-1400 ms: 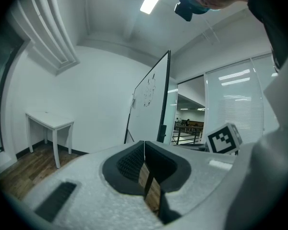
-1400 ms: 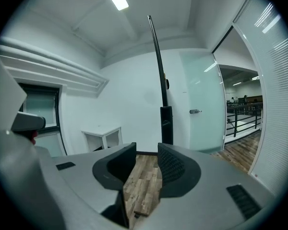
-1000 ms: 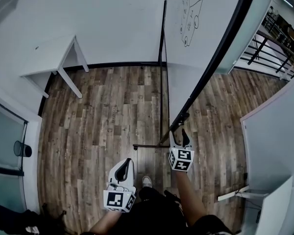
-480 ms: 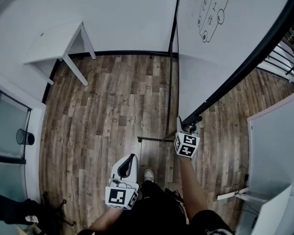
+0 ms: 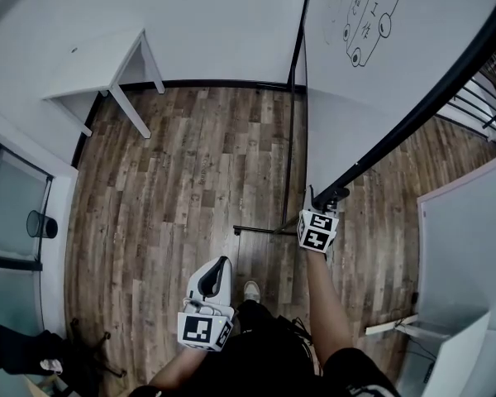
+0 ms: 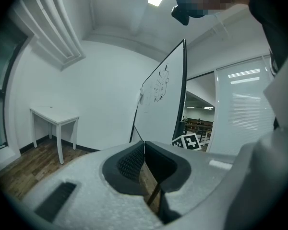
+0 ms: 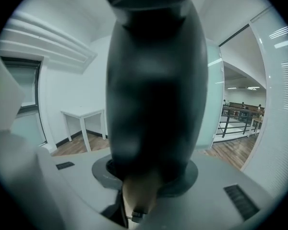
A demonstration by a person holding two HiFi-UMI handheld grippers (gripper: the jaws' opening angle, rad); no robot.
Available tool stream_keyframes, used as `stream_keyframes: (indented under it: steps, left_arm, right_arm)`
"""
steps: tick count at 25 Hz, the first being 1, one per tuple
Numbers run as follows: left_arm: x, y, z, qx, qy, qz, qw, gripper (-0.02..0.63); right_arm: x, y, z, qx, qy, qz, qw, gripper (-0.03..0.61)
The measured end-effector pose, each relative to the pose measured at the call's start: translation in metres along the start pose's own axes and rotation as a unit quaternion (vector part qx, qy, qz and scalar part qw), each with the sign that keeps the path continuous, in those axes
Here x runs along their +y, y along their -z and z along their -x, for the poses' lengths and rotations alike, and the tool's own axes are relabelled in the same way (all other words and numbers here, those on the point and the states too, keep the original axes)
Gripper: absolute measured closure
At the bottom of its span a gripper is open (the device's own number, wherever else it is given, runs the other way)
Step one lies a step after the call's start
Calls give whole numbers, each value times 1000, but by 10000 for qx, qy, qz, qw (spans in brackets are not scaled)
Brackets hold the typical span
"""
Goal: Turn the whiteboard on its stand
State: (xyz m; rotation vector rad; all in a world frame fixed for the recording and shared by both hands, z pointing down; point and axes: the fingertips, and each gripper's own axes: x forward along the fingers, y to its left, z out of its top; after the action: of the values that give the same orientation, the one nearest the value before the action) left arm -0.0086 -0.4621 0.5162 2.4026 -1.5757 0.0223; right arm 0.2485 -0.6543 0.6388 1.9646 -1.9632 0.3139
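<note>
The whiteboard (image 5: 372, 81) stands tilted on its stand, with a drawing near its top and a black frame edge (image 5: 413, 114) running down to a corner. My right gripper (image 5: 326, 198) is at that lower corner. In the right gripper view the dark frame (image 7: 156, 90) fills the whole gap between the jaws, which are closing on it; my right gripper (image 7: 156, 176) holds it. My left gripper (image 5: 217, 267) hangs low near the person's body, shut and empty. The left gripper view shows its pads (image 6: 134, 164) meeting, with the whiteboard (image 6: 158, 104) ahead.
The stand's black upright pole (image 5: 291, 122) and floor bar (image 5: 260, 231) lie just left of my right gripper. A white table (image 5: 99, 64) stands against the far wall. A large white panel (image 5: 471, 246) is at the right, a black bin (image 5: 37, 224) at the left.
My right gripper moved up and right to the whiteboard's lower corner, and its jaws now sit around the black frame. The left gripper stayed where it was.
</note>
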Motion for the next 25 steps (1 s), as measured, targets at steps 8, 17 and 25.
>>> stream_keyframes:
  steps: [8,17,25]
  left_arm:
    - [0,-10,35,-131,37,56,9999,595]
    - [-12,-3,103,-215,43,93,9997,595]
    - [-27,17,162,-361,98,26,9993,595]
  right_arm:
    - [9,3,27,-25,55,43,10000,445]
    - [38,25,97,-40,11,89,10000,445]
    - [58,49,135,-121,-73,11,9999,445]
